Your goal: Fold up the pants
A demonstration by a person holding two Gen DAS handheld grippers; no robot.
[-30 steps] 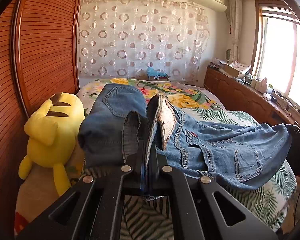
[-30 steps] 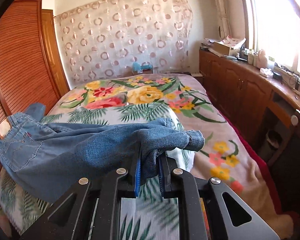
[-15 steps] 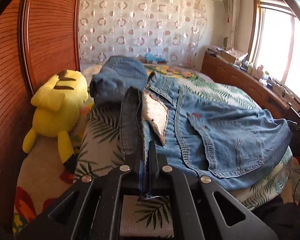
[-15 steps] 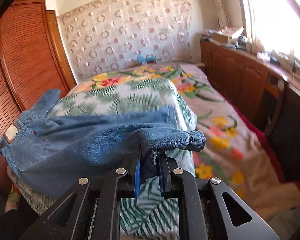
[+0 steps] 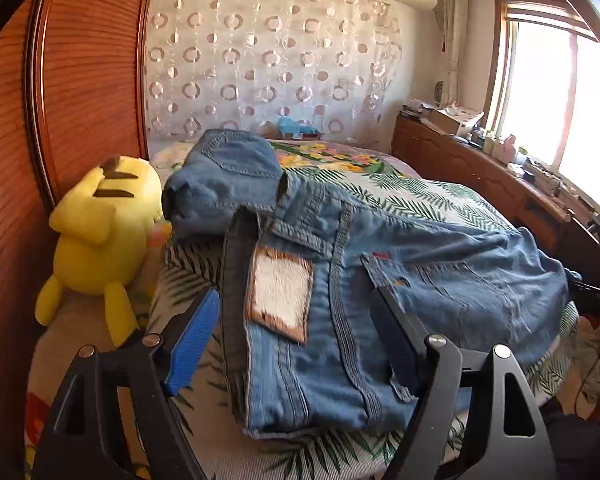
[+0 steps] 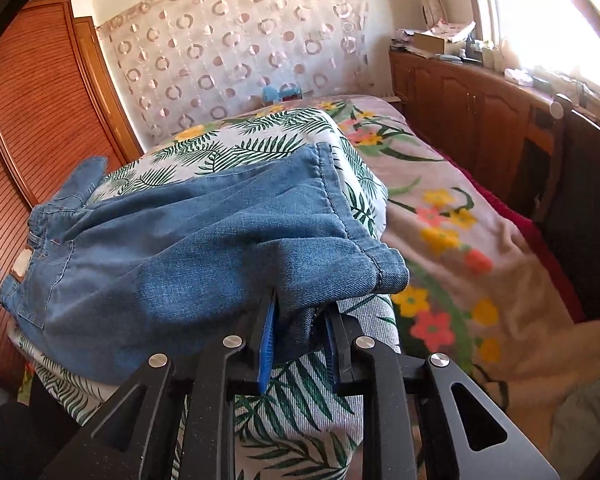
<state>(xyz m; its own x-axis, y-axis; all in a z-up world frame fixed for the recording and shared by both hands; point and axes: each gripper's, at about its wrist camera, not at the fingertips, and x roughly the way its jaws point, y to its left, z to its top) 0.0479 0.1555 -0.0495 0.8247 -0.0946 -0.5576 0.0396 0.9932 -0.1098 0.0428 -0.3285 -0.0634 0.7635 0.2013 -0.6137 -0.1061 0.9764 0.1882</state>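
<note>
On the bed, denim jeans lay doubled lengthwise, waistband freed by the left gripper, its jaws just spread apart; right gripper, loosening, still pinched the hem end; cross folds seemingly remained.

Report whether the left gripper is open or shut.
Open: left gripper jaws stand wide apart, just opened, jeans lying loose between them.
</note>
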